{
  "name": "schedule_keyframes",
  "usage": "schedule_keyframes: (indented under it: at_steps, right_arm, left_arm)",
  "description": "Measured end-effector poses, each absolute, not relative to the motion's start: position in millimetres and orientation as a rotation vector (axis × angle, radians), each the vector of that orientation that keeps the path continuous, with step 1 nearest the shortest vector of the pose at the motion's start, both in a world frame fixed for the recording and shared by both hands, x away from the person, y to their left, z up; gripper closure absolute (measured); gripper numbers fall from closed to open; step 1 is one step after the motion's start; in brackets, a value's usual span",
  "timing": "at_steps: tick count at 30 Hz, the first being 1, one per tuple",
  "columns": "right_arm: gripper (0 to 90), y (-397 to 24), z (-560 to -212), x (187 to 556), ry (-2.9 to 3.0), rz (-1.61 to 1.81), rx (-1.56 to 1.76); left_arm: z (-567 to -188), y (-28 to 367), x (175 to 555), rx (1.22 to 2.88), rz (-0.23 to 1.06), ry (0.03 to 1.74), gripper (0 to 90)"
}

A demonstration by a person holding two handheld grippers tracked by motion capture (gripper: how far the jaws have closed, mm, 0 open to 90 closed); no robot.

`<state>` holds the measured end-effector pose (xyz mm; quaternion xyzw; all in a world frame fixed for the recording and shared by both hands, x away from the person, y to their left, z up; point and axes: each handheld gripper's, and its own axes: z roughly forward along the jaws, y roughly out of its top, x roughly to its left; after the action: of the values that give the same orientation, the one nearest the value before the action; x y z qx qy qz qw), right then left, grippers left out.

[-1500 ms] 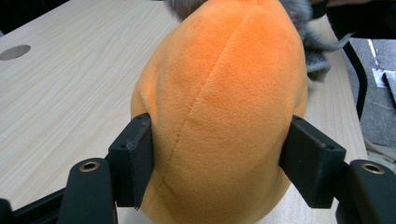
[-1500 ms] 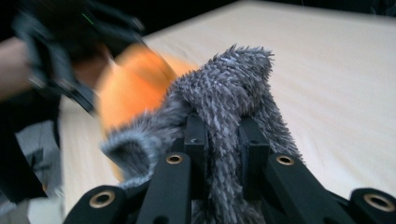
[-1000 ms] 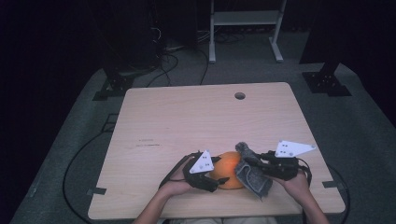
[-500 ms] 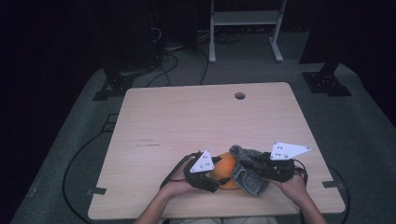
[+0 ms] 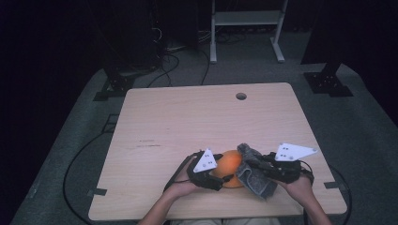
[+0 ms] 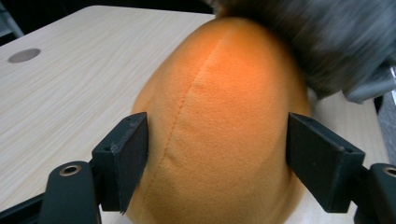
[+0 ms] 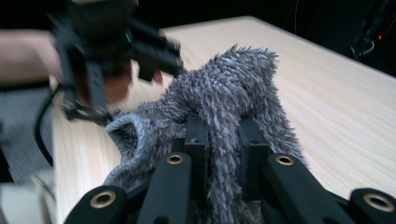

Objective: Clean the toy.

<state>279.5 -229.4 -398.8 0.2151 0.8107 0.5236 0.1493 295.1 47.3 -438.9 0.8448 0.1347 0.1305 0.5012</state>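
An orange plush ball (image 5: 228, 164) lies near the table's front edge. My left gripper (image 5: 224, 173) reaches it from the left. In the left gripper view its jaws have just been opening, but both pads (image 6: 126, 154) still touch the orange plush (image 6: 224, 121) between them. My right gripper (image 5: 260, 169) comes from the right, shut on a grey fuzzy cloth (image 5: 253, 178). That cloth hangs against the ball's right side. In the right gripper view the cloth (image 7: 229, 84) bunches up between the two jaws of my right gripper (image 7: 223, 135), with the blurred left gripper (image 7: 154, 56) beyond it.
The light wooden table (image 5: 187, 122) has a round cable hole (image 5: 241, 96) near its far edge. Beyond the table are a white metal frame (image 5: 246, 18), black stands and cables on grey carpet.
The grey cloth has shifted slightly toward the orange plush and now droops against it. Both hands stay about where they were.
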Motion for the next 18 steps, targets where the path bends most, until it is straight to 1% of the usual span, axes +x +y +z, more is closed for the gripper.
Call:
schedule_keyframes:
  at_steps: [3,5,7,8,9,11,12,13,15,18]
  right_arm:
    - [76.8,-231.7,-407.2,284.9,2.38,1.531,0.643]
    - [76.8,-237.7,-409.7,283.8,2.4,1.522,0.644]
    - [76.8,-246.5,-412.4,282.0,2.421,1.503,0.64]
    - [76.8,-250.8,-413.8,281.1,2.428,1.512,0.648]
    - [76.8,-254.9,-415.5,280.9,2.432,1.517,0.651]
    - [76.8,-262.1,-417.7,281.5,2.438,1.526,0.669]
    - [76.7,-265.3,-419.2,282.7,2.44,1.541,0.676]
    - [76.6,-267.2,-420.3,283.9,2.442,1.551,0.678]
    - [76.3,-268.0,-421.5,284.8,2.441,1.566,0.686]
    - [76.3,-267.0,-422.2,284.4,2.433,1.556,0.693]
  left_arm:
    - [-437.1,49.3,292.0,2.06,0.268,0.261,24.7]
    - [-434.7,51.7,291.7,2.033,0.194,0.217,24.9]
    - [-432.2,55.1,293.1,1.986,0.171,0.197,24.7]
    - [-431.4,56.1,294.5,1.979,0.186,0.21,22.4]
    - [-431.2,56.1,296.0,1.987,0.205,0.233,17.5]
    - [-433.4,56.0,301.9,2.017,0.251,0.298,12.6]
    - [-435.4,56.0,305.0,2.014,0.234,0.328,10.5]
    - [-437.2,55.1,307.0,2.008,0.213,0.347,9.9]
    - [-440.6,50.5,307.1,2.018,0.202,0.331,9.2]
    - [-444.9,44.3,306.1,2.037,0.144,0.302,11.6]
